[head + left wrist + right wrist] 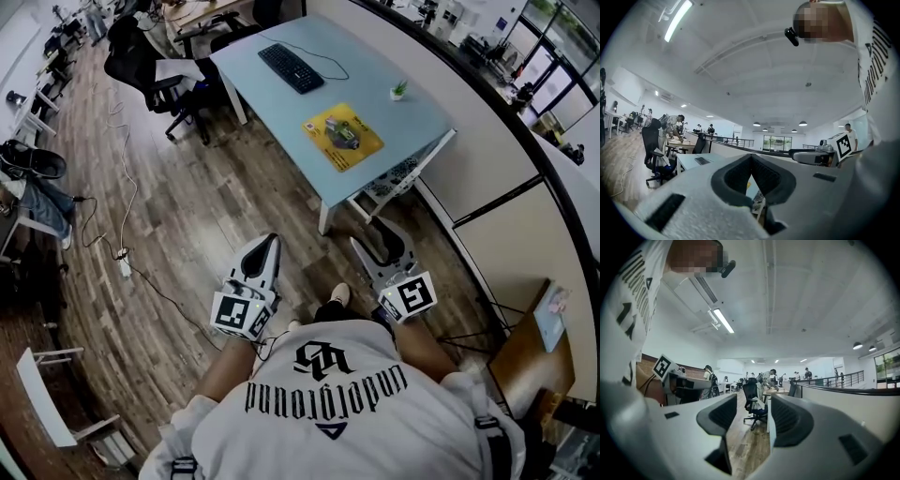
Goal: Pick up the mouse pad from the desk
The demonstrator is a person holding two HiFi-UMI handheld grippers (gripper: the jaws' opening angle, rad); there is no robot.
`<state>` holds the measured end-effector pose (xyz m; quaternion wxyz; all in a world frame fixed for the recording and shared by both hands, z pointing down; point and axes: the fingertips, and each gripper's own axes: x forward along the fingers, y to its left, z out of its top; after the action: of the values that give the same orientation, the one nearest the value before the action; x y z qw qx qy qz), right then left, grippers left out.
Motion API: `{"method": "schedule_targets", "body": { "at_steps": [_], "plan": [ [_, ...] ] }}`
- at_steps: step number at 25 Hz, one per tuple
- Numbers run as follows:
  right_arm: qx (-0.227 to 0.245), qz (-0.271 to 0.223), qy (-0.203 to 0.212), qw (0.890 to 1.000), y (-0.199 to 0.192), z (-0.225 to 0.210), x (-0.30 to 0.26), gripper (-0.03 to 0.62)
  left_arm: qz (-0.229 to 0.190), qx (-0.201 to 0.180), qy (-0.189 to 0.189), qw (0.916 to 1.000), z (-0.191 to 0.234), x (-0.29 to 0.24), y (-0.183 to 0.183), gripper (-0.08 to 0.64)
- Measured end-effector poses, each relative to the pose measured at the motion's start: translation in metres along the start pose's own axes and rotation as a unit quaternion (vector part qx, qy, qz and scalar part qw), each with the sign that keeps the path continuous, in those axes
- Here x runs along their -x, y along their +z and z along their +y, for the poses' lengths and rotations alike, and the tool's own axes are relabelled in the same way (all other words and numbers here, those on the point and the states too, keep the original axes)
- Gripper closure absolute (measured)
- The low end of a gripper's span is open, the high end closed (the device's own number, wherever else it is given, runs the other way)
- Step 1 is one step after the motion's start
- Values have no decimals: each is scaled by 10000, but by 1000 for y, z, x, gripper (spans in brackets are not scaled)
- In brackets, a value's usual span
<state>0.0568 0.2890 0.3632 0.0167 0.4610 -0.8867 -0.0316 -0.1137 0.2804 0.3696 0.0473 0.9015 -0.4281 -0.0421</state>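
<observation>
The yellow mouse pad (342, 137) lies on the light-blue desk (262, 37) near its front right corner, with a grey mouse (343, 133) resting on it. Both grippers are held level over the wooden floor, short of the desk and apart from the pad. My left gripper (269, 244) has its jaws together at the tips with nothing held, as the left gripper view (751, 158) also shows. My right gripper (380, 240) stands open, and only floor and a far chair show in the gap (753, 418) between its pads.
A black keyboard (291, 67) and a small potted plant (399, 90) sit on the desk. Black office chairs (141, 56) stand at its left. Cables and a power strip (125, 267) lie on the floor at left. A curved partition (487, 141) runs along the right.
</observation>
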Motion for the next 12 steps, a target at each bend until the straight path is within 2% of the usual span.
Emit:
{"method": "schedule_targets", "body": {
  "at_steps": [8,12],
  "plan": [
    [-69,44,376,9993,-11,-86,-13,315,39,-157,121,9998,-14,-78,-4,552],
    [-181,69,364,9991,-21,-126,-10,301,145,-196,144,9996,-23,-106,-13,552]
  ]
}}
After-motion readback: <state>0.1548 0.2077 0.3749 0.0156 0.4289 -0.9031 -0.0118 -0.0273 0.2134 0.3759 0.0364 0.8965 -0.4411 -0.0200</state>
